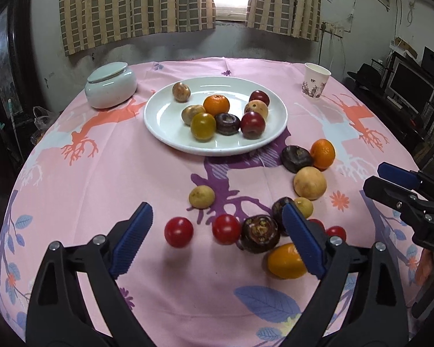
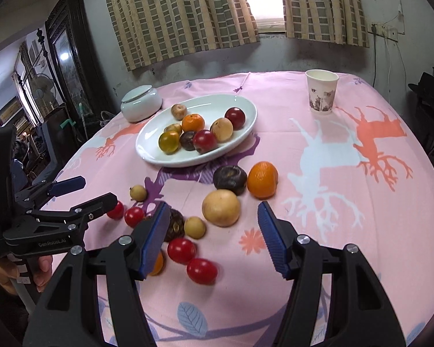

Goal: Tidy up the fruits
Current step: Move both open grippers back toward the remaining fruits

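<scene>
Round table with a pink tablecloth [image 1: 101,179] covered in deer and tree prints, striped curtains [image 1: 136,3] and a bright window behind it. The white plate [image 1: 165,124] sits toward the far middle with eight small fruits on it, including an orange [image 1: 216,104] and a couple of dark red ones. The rest are loose on the cloth nearer the camera: two red cherry tomatoes [image 1: 178,232], a dark brown fruit [image 1: 259,233], a yellow-orange one [image 1: 285,261], a pale round fruit [image 2: 221,207] and another orange [image 2: 262,179].

The left gripper [image 1: 217,240] hangs low over the near pile, angled forward, jaws spread wide with nothing between them. The right gripper [image 2: 214,232] is level beside it, also wide apart and empty, pointing at the pale fruit. A lidded ceramic jar [image 1: 110,84] sits left of the plate, a paper cup [image 2: 321,91] far right.
</scene>
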The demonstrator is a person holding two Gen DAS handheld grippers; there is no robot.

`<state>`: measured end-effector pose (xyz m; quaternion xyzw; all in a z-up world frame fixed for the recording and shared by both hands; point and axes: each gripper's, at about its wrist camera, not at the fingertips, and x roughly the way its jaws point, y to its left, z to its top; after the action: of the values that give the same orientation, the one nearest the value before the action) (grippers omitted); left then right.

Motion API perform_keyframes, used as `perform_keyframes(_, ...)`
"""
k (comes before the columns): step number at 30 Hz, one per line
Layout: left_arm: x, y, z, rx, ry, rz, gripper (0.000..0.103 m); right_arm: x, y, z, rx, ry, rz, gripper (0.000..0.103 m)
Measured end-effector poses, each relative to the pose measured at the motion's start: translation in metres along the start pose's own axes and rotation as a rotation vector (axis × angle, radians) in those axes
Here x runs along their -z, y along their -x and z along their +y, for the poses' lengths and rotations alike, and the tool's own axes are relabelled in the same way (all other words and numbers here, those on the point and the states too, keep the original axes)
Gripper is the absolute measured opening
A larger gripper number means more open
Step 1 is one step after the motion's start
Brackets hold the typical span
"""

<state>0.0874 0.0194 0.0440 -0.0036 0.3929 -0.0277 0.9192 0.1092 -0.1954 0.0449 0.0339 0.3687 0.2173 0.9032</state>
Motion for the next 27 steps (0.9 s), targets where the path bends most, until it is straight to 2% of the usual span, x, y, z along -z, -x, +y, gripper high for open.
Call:
perform_keyframes(13,0.03,-0.007,-0.018,0.016,-0.006,0.055,0.094,0.023,-0.007,-0.031,-0.011,-0.106,0.007,0.064)
perform_keyframes(19,0.037,-0.011,-0.024,0.048,-0.011,0.072,0.094,0.029,-0.013,-0.027,0.016,-0.053,0.02,0.064)
perform_keyframes(27,0.048,-0.024,-0.037,0.086,-0.077,0.107,0.094,0.032,-0.014,-0.017,0.039,0.009,0.017,0.064)
